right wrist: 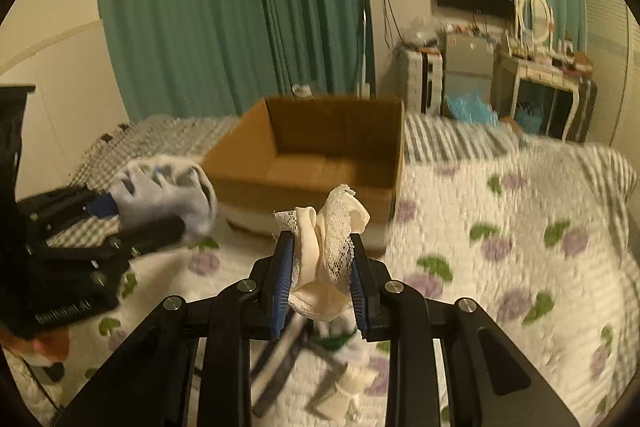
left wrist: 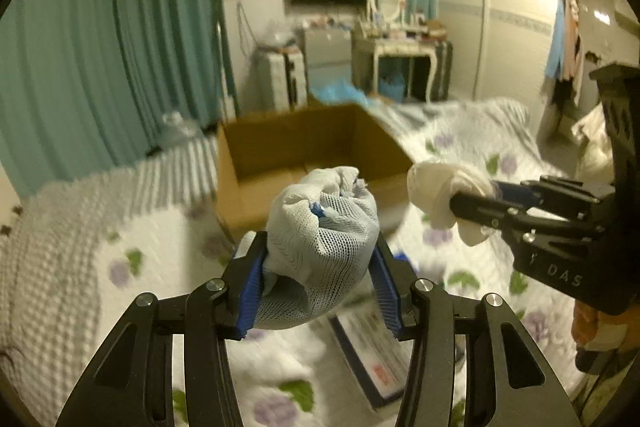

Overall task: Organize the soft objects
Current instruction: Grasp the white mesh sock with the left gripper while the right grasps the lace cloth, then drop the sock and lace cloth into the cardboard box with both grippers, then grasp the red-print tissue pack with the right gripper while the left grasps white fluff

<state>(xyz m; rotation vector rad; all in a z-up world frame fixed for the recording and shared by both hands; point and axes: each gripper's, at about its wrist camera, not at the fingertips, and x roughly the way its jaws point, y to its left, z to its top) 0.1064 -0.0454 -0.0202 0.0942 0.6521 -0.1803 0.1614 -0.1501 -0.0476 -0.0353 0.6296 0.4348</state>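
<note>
My left gripper (left wrist: 318, 267) is shut on a bundled pale grey mesh cloth (left wrist: 320, 247) and holds it above the bed, just short of an open cardboard box (left wrist: 256, 195). My right gripper (right wrist: 320, 281) is shut on a crumpled cream lace cloth (right wrist: 324, 251), also raised in front of the box (right wrist: 304, 187). In the left wrist view the right gripper (left wrist: 472, 203) and its cream cloth (left wrist: 432, 191) are at the right. In the right wrist view the left gripper (right wrist: 132, 223) and grey cloth (right wrist: 168, 187) are at the left. The box looks empty inside.
The box sits on a bed with a floral quilt (right wrist: 500, 227). A flat blue-edged package (left wrist: 368, 351) lies on the quilt below my grippers, with more white cloth (right wrist: 340, 395) beside it. Green curtains (right wrist: 224, 7), a dressing table (left wrist: 400, 51) and a wardrobe (left wrist: 516, 15) stand beyond.
</note>
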